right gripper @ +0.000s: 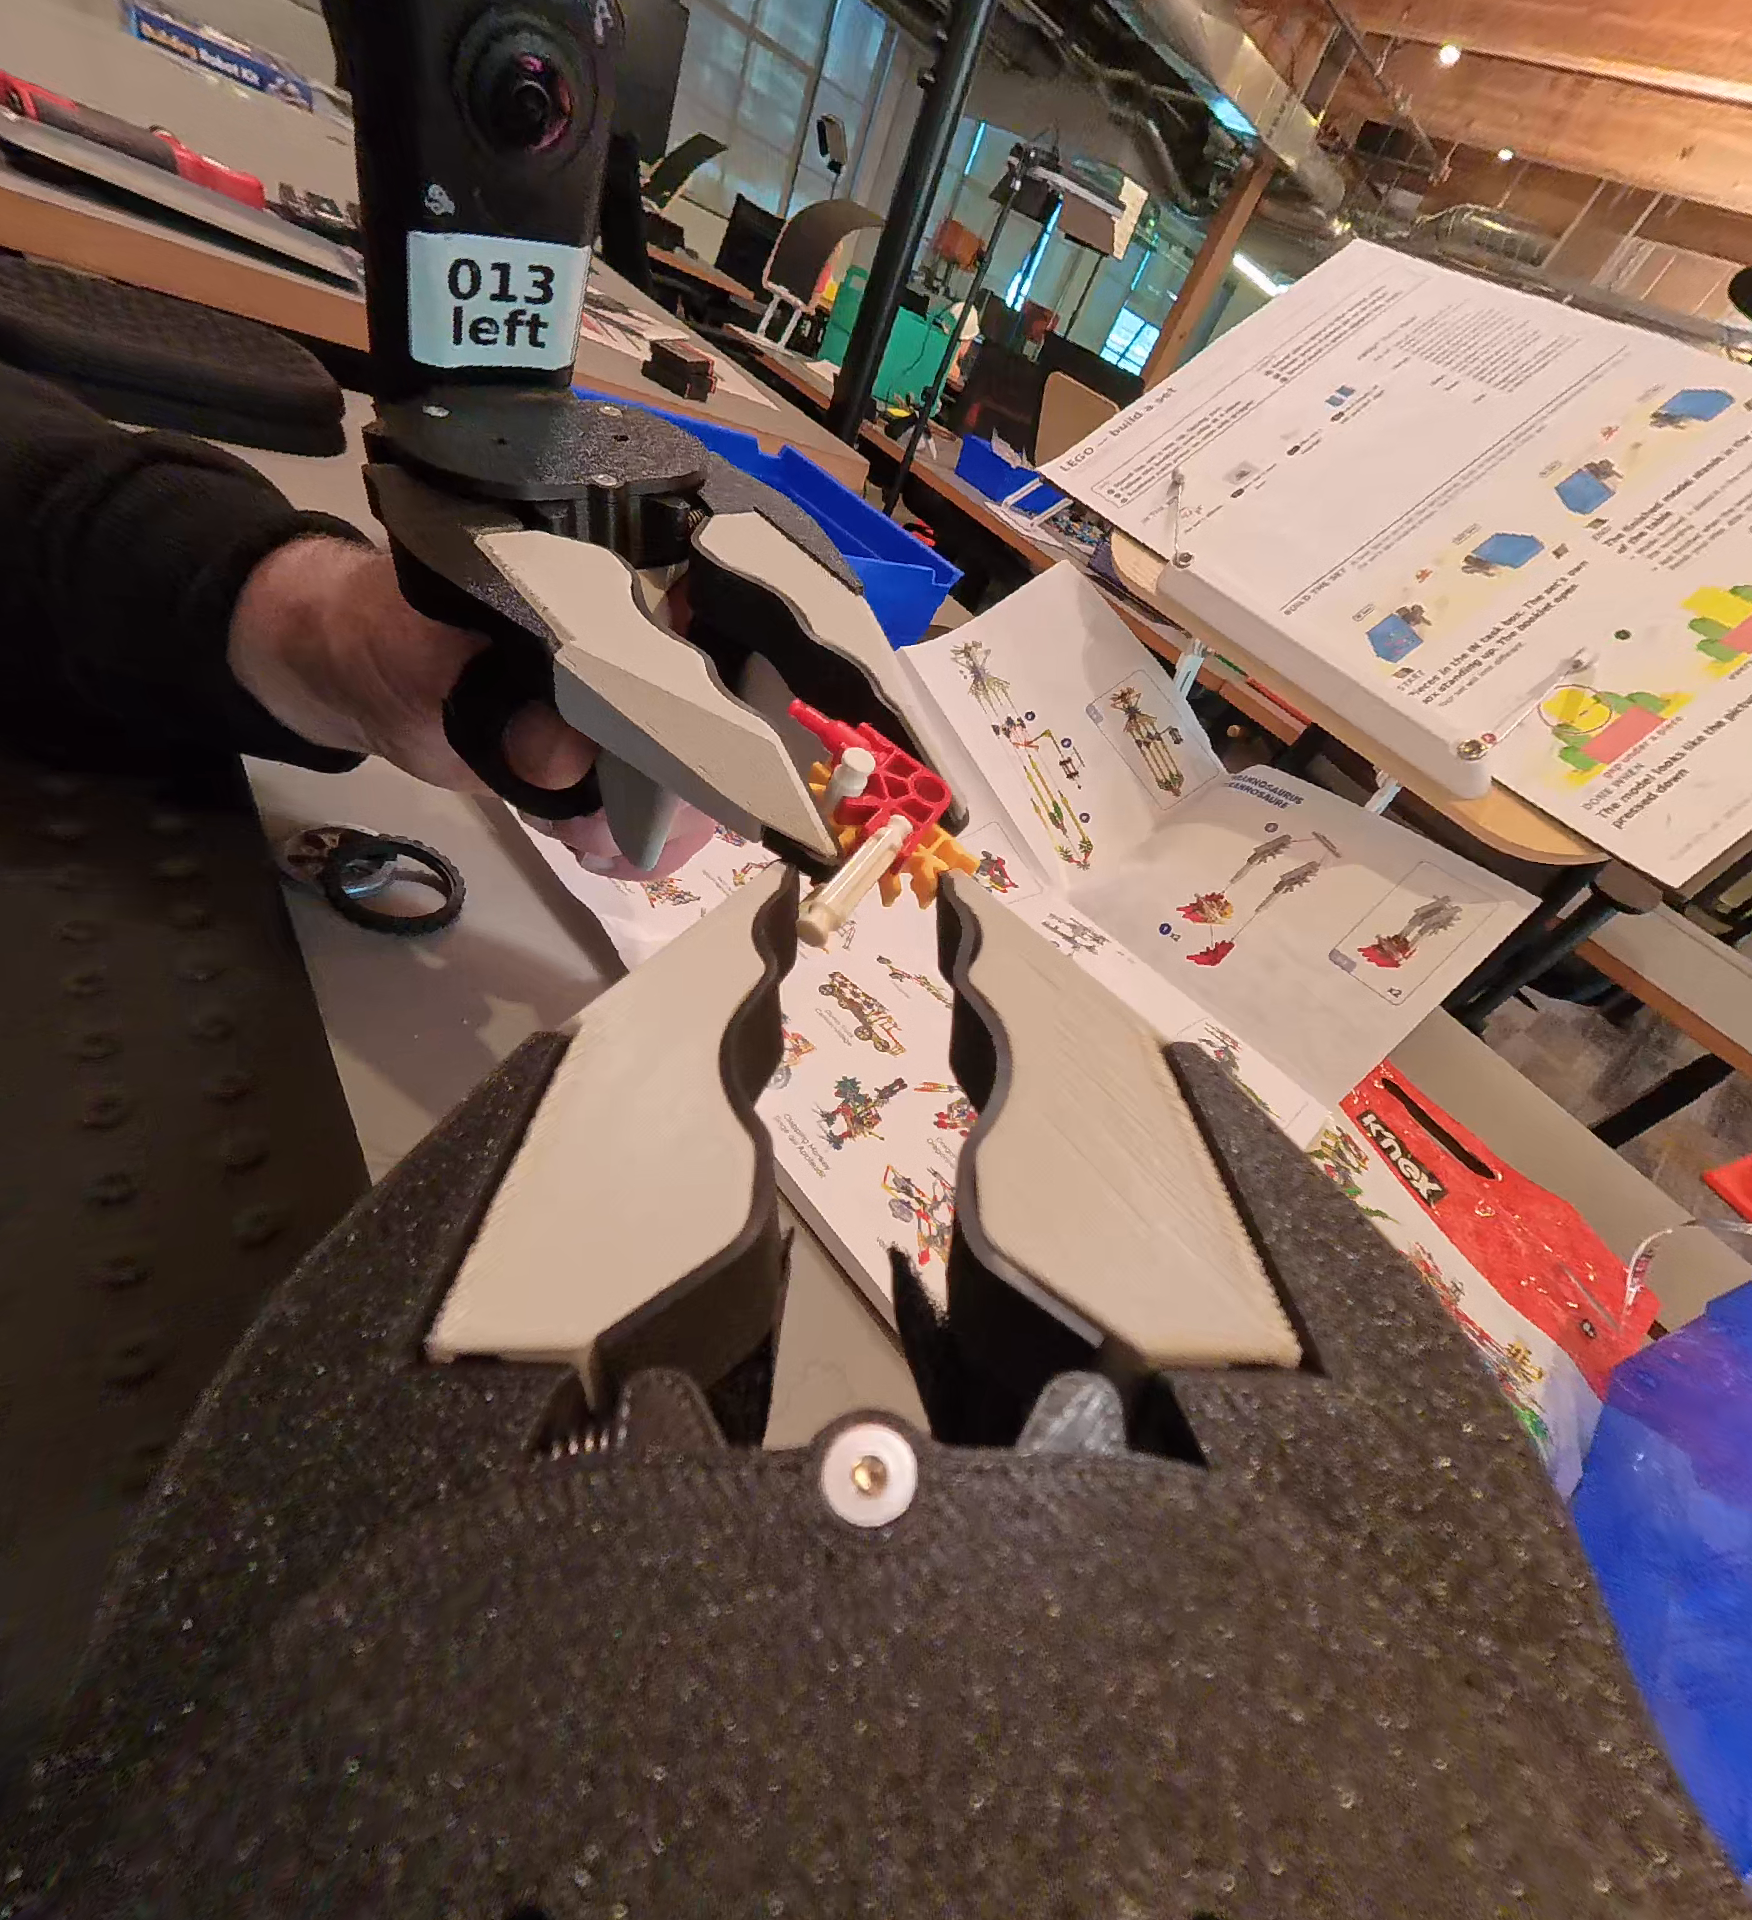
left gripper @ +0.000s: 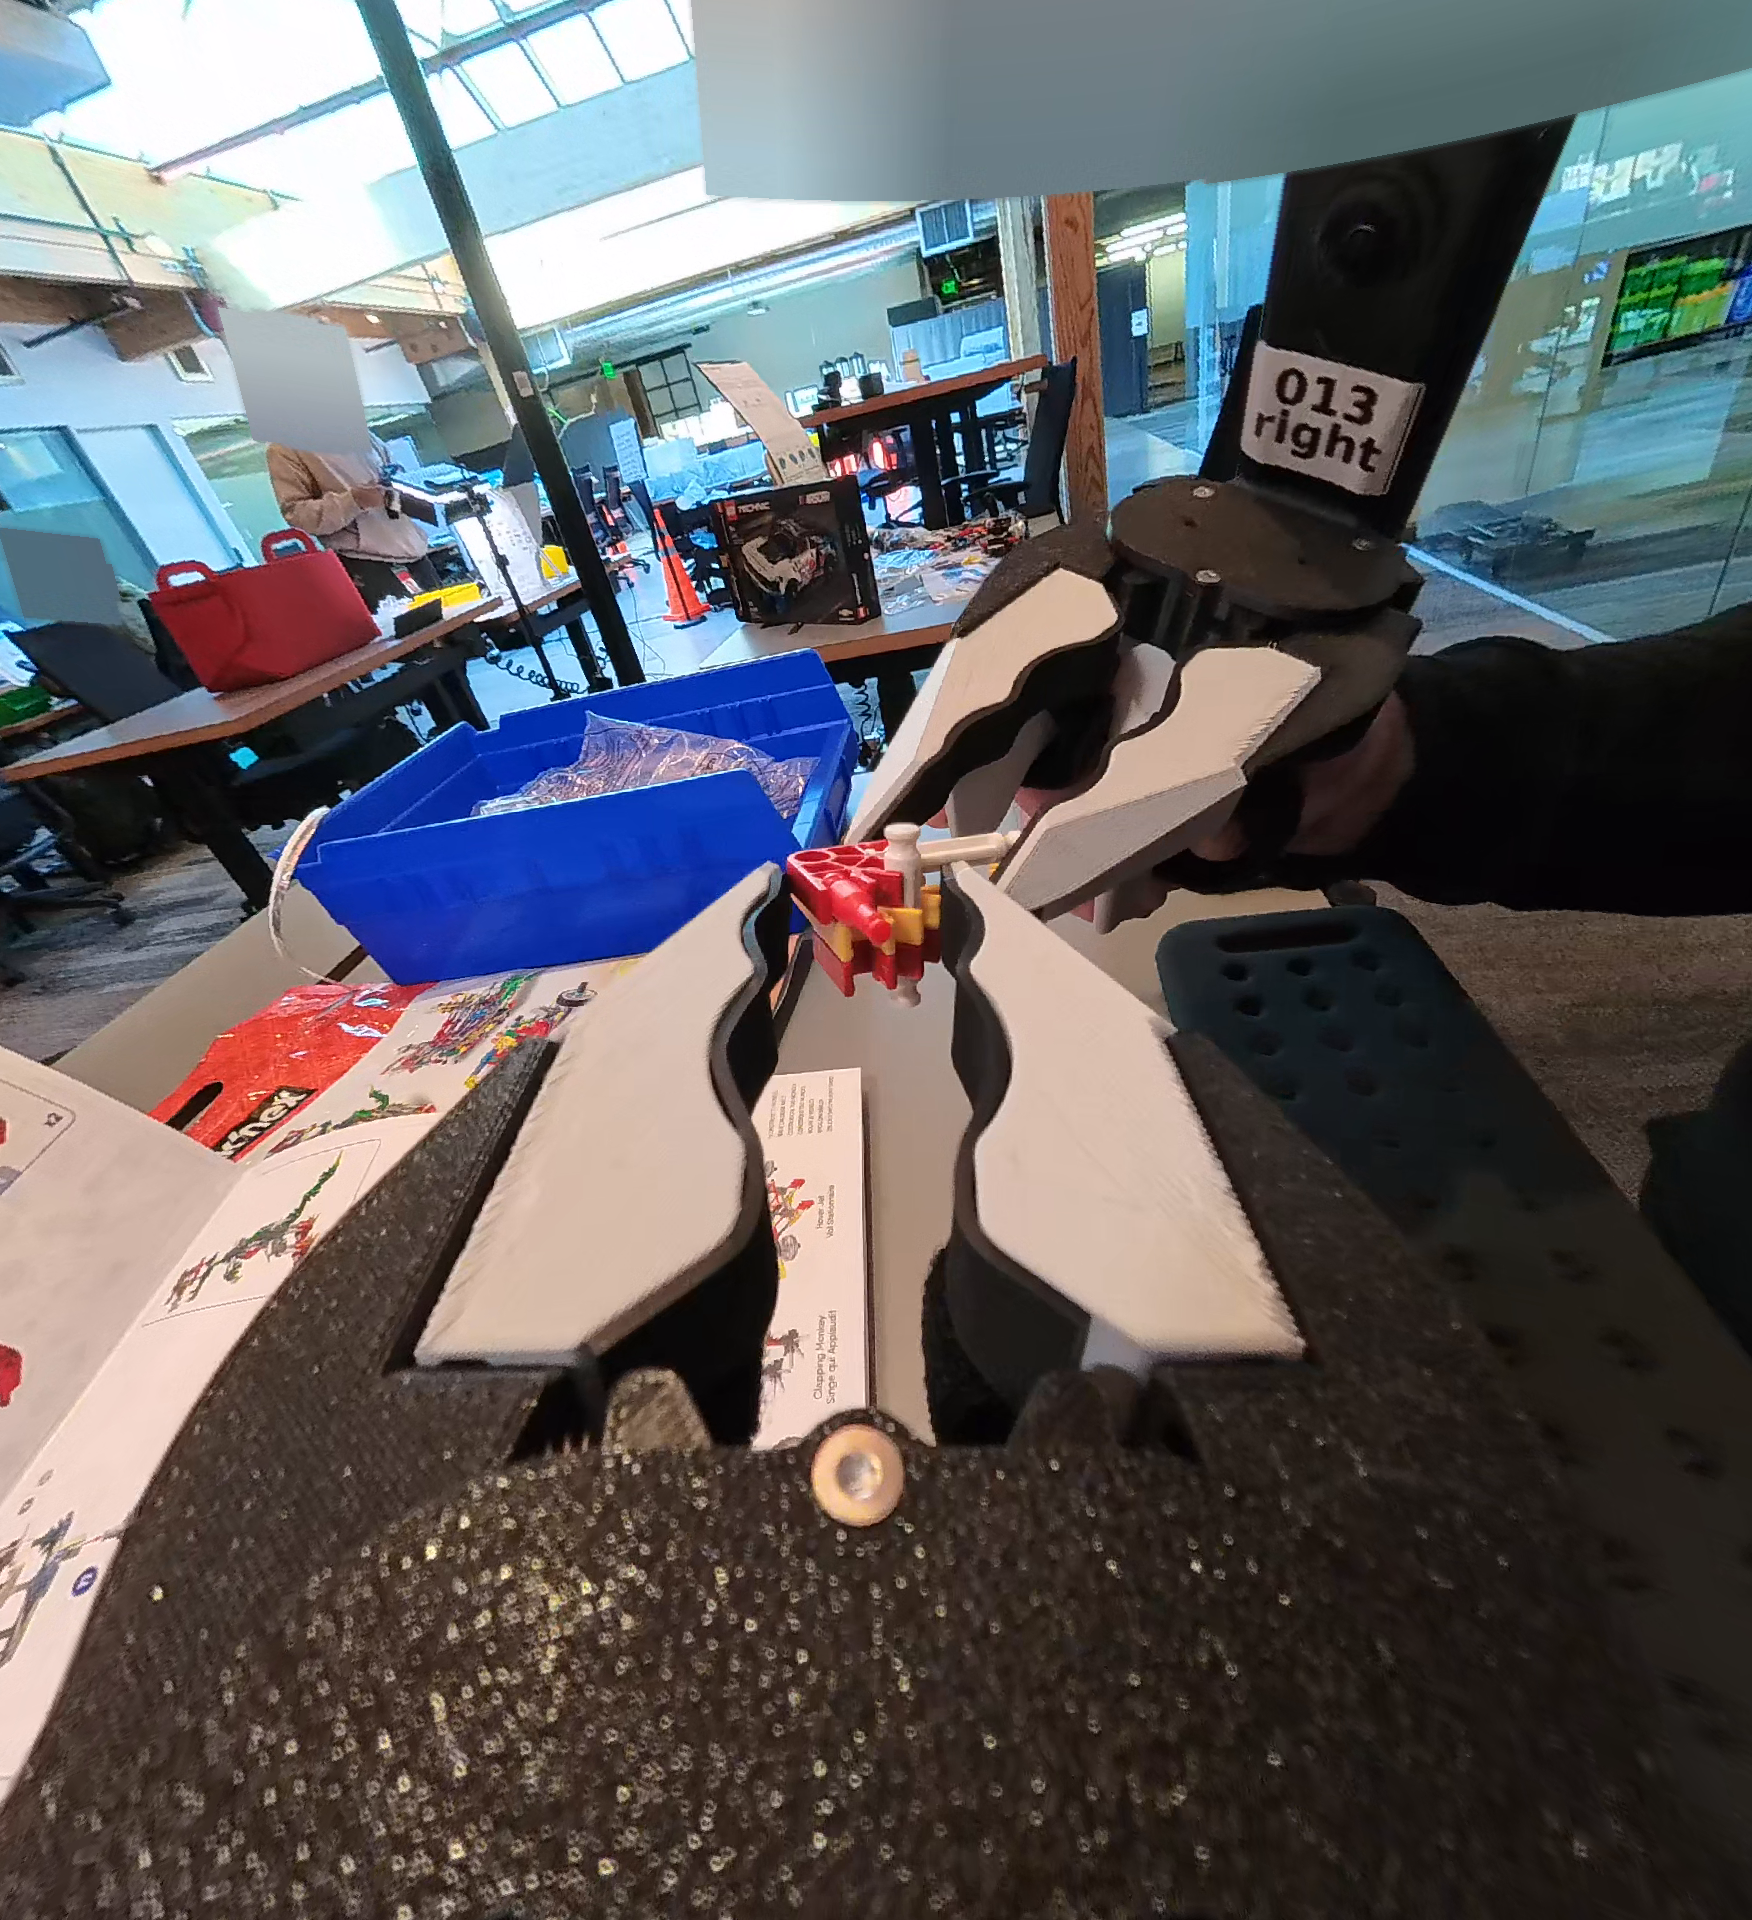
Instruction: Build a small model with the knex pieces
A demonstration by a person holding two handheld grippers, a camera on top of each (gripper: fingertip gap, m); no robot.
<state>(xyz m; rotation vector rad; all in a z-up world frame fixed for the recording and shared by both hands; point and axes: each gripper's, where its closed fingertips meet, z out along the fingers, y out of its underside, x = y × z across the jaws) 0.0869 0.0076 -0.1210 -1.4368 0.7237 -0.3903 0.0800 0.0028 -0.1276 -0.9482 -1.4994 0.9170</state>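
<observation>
Open workshop, booklet-strewn table point(left gripper: 882, 1195). Frame centre: left gripper point(left gripper: 867, 914) clamped on red-yellow assembly point(left gripper: 856, 920); right gripper point(right gripper: 867, 883) narrowly parted around white rod point(right gripper: 846, 873), grip unclear. Advise steady counter-hold, straight axial push.

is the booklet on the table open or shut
Open: the booklet lies spread flat, two facing pages of model pictures showing beneath both grippers.
</observation>
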